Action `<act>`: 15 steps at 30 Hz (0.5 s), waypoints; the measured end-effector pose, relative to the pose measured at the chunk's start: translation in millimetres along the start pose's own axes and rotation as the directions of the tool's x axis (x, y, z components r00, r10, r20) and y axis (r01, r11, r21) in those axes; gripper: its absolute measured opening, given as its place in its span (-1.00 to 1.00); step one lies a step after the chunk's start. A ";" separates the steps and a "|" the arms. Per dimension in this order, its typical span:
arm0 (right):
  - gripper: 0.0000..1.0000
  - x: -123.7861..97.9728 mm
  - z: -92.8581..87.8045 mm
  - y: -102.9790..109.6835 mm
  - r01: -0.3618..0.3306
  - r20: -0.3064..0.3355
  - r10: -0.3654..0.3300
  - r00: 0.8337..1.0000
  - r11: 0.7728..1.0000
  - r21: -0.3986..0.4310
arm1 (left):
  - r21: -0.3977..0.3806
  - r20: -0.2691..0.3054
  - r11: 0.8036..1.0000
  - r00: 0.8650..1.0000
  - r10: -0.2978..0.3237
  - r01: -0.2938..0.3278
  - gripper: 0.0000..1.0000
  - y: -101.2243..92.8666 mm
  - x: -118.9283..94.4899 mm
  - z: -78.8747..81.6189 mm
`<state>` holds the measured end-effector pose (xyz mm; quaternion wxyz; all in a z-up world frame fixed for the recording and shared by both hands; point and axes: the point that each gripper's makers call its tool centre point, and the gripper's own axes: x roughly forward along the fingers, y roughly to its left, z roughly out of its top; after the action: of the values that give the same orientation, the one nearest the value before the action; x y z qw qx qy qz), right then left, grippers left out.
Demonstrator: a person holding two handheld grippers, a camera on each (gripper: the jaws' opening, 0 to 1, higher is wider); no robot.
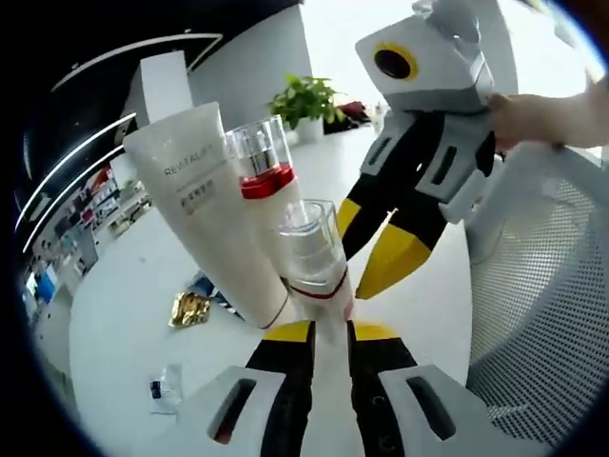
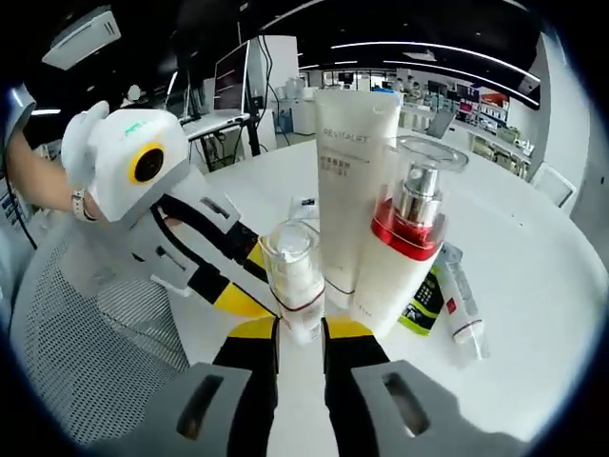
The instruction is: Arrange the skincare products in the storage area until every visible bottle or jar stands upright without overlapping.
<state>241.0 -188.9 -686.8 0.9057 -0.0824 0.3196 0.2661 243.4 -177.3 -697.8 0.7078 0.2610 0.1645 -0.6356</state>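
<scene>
Skincare bottles (image 2: 404, 248) stand on white table (image 2: 533, 276).

Both grippers are of matching construction. The left gripper (image 1: 329, 328), seen in its own view, has two black jaws with yellow tips rising from pale grey moulded shoulders, each shoulder cut with a dark elongated slot. The right gripper (image 2: 301, 331) in its own view shows the same build: black jaws, yellow tips, grey slotted shoulders. Seen from outside in the opposite views, each body is a white angular housing carrying a yellow ring on its face, with black and white slotted linkage arms running down to the jaws. A watch (image 2: 78, 203) is worn on the wrist behind the left gripper.
</scene>
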 end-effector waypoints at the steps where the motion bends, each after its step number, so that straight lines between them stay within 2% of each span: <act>1: -0.69 0.6 -1.5 -3.3 0.012 -0.009 -0.012 1.000 1.000 -0.003 | -0.001 -0.003 1.000 1.000 0.001 -0.001 -0.85 0.6 1.2 1.1; 8: -0.74 0.0 -9.6 -17.4 0.030 -0.034 -0.030 0.999 1.000 0.000 | 0.013 -0.020 1.000 1.000 0.001 0.000 -0.91 2.6 11.1 5.3; 13: -0.75 2.7 -12.9 -18.9 0.033 -0.047 -0.032 0.998 0.999 0.010 | 0.044 -0.039 0.999 0.999 0.001 0.000 -0.92 2.9 15.8 2.5; 15: -0.75 3.5 -13.8 -19.5 0.033 -0.055 -0.033 0.998 0.999 0.003 | 0.025 -0.038 1.000 0.999 0.000 0.001 -0.92 4.2 16.1 2.7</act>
<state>246.3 -208.3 -700.2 0.9010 -0.0934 0.3435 0.2480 249.4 -191.8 -704.0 0.7011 0.2817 0.1702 -0.6326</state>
